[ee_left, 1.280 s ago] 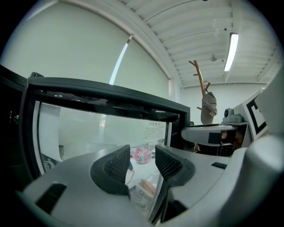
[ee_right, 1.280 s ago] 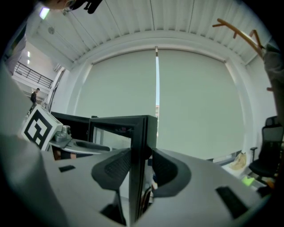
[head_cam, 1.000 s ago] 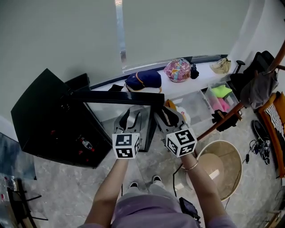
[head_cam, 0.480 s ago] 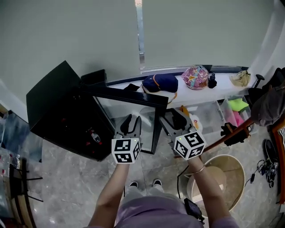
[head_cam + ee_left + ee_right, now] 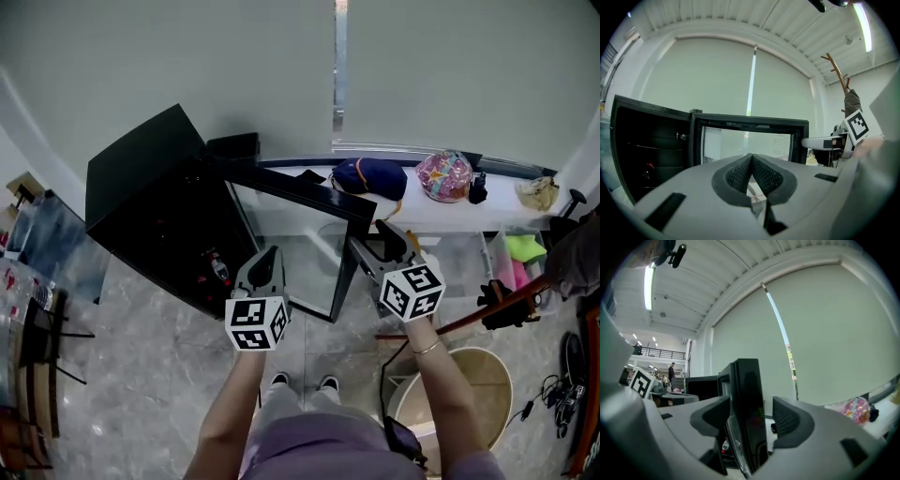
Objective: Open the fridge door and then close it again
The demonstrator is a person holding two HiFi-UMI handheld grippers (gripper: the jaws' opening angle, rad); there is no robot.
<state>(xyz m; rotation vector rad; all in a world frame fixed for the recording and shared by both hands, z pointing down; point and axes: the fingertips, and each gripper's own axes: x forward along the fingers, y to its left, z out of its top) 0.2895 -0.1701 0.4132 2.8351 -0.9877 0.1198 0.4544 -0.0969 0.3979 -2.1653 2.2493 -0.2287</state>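
So the fridge [image 5: 150,216] is the black box off to the person's left, and its door [image 5: 298,187] is swung well out, glass panel facing the person. The part that matters is the door's free edge. It runs upright and stands right between the jaws of the right gripper [image 5: 380,246].

From the right gripper view you see the door [image 5: 747,394] nearly edge-on. The jaws are about half open and have just been opening. One pad [image 5: 712,413] sits close against the glass side, and there's a clear gap between the other pad [image 5: 787,418] and the frame. So it's straddling the edge, not clamping it.

The left gripper [image 5: 265,261] is closed tight with nothing in it. It points at the flat of the door [image 5: 747,140] from the wedge between door and cabinet, with the dark shelves off to its left.

My read is the door's open far enough, so next comes the closing swing. The right hand is clearly nearer, since it's already on the edge, and the door has to travel leftward toward the cabinet. That's also toward where the left gripper sits, so I'd guess that one needs to get out of the way or it gets swept.
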